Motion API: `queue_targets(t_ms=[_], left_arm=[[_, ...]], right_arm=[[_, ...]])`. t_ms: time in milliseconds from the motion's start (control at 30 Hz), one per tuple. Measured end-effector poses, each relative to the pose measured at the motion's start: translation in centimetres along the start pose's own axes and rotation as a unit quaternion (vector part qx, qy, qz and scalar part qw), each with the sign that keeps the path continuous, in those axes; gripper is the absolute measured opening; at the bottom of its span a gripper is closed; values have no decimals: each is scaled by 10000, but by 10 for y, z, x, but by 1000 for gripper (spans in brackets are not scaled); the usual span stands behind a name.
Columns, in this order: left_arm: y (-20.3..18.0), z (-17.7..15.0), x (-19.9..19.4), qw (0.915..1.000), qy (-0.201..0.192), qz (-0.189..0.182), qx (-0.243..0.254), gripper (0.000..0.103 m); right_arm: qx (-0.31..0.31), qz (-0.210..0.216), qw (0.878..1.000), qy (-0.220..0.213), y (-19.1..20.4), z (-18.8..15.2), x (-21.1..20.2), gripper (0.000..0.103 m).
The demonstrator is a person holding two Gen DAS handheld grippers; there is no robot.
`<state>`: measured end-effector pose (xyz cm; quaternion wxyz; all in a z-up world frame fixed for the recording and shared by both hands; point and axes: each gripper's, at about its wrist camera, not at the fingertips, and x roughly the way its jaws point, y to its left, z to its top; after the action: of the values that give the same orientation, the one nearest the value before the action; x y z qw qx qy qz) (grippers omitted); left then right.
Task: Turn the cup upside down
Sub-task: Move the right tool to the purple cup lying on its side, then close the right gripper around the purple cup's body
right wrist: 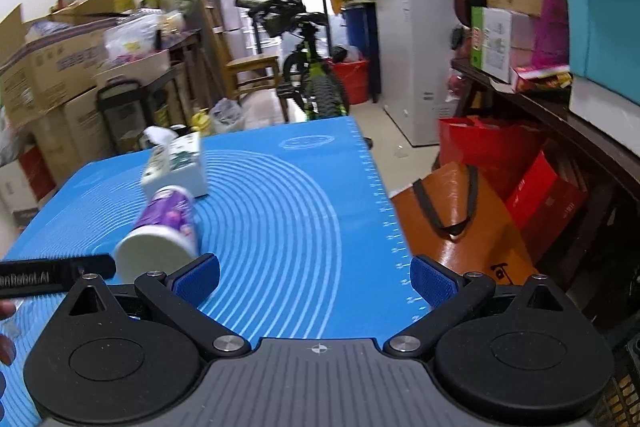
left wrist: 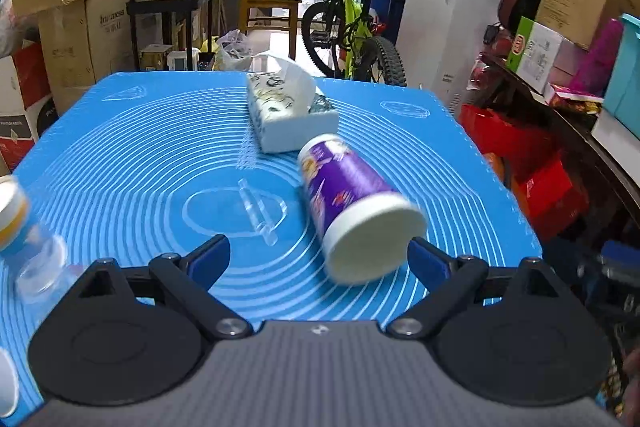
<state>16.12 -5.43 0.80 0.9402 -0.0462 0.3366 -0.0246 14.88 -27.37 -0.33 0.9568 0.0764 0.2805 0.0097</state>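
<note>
Left wrist view: the cup (left wrist: 352, 203), purple with a white end facing the camera, lies on its side on the blue mat (left wrist: 140, 155), just in front of the tissue box (left wrist: 288, 107). Lying down, it offers its flank for a grasp, judged the next need. The left gripper (left wrist: 318, 259) is level and low, jaws wide apart and empty, with the cup's near end between its 2 fingertips. The right gripper (right wrist: 316, 279) hovers beside it, spread wide, holding nothing.
</note>
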Motion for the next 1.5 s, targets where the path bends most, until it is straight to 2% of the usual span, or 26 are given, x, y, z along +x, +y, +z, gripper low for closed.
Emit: queue_targets(t_ms=[167, 367, 467, 533, 600, 667, 700, 733, 1000, 1233, 1400, 1500], left_arm=[[-16, 15, 28, 9998, 18, 85, -174, 95], [-25, 23, 57, 9990, 275, 49, -342, 95], [-23, 24, 64, 9973, 348, -229, -599, 95], [-24, 25, 70, 9965, 405, -222, -690, 95], [-26, 25, 78, 9964, 528, -87, -659, 92], [-27, 25, 84, 9957, 646, -69, -661, 82], [-27, 24, 85, 9955, 675, -67, -658, 82], [-26, 24, 84, 9956, 665, -101, -650, 77], [-12, 27, 68, 9943, 808, -287, -638, 75], [4, 23, 37, 9949, 875, -365, -344, 74], [19, 7, 1, 9964, 809, -271, 18, 74], [31, -8, -12, 9958, 879, -253, 55, 74]], right_arm=[[196, -23, 9998, 71, -15, -3, 17, 101], [221, -26, 9997, 134, -17, -7, 25, 101], [179, -13, 9998, 133, -15, -7, 26, 101], [150, -13, 9998, 136, -14, -7, 26, 101], [146, -14, 9998, 142, -12, -7, 26, 101], [159, 1, 9997, 160, -12, -7, 26, 101], [163, 4, 9997, 166, -12, -7, 26, 101], [159, 10, 9997, 167, -13, -7, 26, 101], [155, 29, 9997, 162, -10, -8, 22, 101], [98, 100, 9998, 138, 1, -9, 10, 101], [26, 246, 9996, 103, 14, -12, -6, 101], [25, 369, 9992, 161, 26, -18, -13, 101]])
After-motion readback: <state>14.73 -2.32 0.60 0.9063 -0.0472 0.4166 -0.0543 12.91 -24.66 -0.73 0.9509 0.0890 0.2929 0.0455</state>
